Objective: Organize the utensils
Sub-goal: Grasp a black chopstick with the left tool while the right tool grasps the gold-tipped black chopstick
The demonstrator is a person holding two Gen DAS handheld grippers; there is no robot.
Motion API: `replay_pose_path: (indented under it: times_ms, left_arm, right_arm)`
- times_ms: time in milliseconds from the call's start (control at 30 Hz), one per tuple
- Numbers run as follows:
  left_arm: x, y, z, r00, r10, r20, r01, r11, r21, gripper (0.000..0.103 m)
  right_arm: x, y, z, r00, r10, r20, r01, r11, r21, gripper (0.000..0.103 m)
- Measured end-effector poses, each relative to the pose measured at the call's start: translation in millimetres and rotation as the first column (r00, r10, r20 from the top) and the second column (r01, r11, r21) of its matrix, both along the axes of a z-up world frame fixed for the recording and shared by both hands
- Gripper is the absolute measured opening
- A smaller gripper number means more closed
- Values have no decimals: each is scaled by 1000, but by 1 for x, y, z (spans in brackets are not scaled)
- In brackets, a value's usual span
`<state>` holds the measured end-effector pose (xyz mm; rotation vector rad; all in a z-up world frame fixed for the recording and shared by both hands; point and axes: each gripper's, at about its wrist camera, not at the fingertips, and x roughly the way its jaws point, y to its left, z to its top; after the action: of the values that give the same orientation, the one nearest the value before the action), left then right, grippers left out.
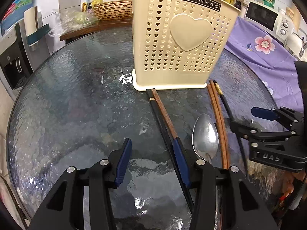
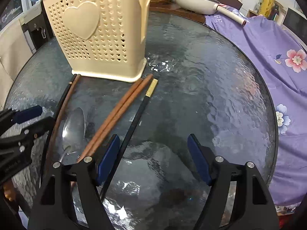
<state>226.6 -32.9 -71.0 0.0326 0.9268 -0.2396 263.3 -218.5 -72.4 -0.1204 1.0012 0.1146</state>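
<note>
A cream perforated utensil holder point(image 1: 178, 44) point(image 2: 96, 34) stands on the round glass table point(image 1: 76, 95). In front of it lie a black and a brown chopstick point(image 1: 161, 111) point(image 2: 65, 99), a metal spoon point(image 1: 205, 136) point(image 2: 73, 126), two brown chopsticks point(image 1: 218, 118) point(image 2: 119, 111) and a black chopstick with a gold band point(image 1: 226, 105) point(image 2: 134, 122). My left gripper point(image 1: 152, 140) point(image 2: 36, 118) is open, low over the black and brown pair, with the black one just inside its right pad. My right gripper point(image 2: 153, 137) point(image 1: 249, 120) is open, and the gold-banded chopstick lies beside its left pad.
A purple flowered cloth point(image 2: 268, 57) point(image 1: 264, 53) covers the surface to the right of the table. A cream pan point(image 2: 201, 2), a wicker basket point(image 1: 113, 9) and a microwave point(image 1: 262, 15) stand behind. A water dispenser point(image 1: 11, 57) is at the left.
</note>
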Motion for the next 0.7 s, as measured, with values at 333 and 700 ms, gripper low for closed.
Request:
replay_pose_path:
  times_ms: [333, 700]
  left_arm:
    - [30, 0, 0, 1000, 18, -14, -18, 998, 53, 36]
    - [52, -4, 0, 1000, 20, -23, -17, 995, 93, 22]
  right_arm:
    - [17, -12, 1, 1000, -22, -16, 23, 1000, 21, 66]
    - [44, 7, 3, 1000, -16, -19, 17, 998, 61, 50]
